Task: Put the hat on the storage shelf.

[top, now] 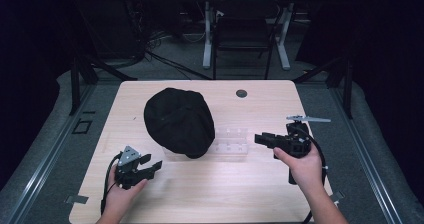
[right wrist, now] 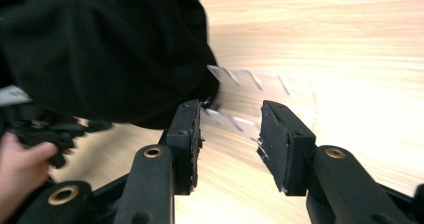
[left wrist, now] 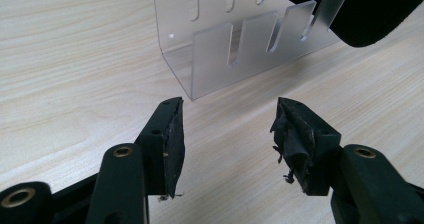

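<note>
A black cap [top: 179, 121] rests over the left end of a clear acrylic rack [top: 231, 142] in the middle of the wooden table [top: 210, 184]. My left gripper [top: 152, 164] is near the table's front left, open and empty, pointing toward the rack. In the left gripper view its gripper [left wrist: 227, 134] faces the clear slotted rack [left wrist: 240, 39], with the cap's edge [left wrist: 370, 9] at the upper right. My right gripper [top: 260, 138] is just right of the rack, open and empty. In the right gripper view its gripper [right wrist: 231, 134] points at the cap [right wrist: 105, 49] and the rack [right wrist: 250, 84].
A round cable hole [top: 241, 93] is set in the table's far side. Beyond the table stand a black chair [top: 245, 29] and a white-legged desk [top: 207, 34]. The other hand [right wrist: 20, 164] with its gripper appears at the left of the right gripper view.
</note>
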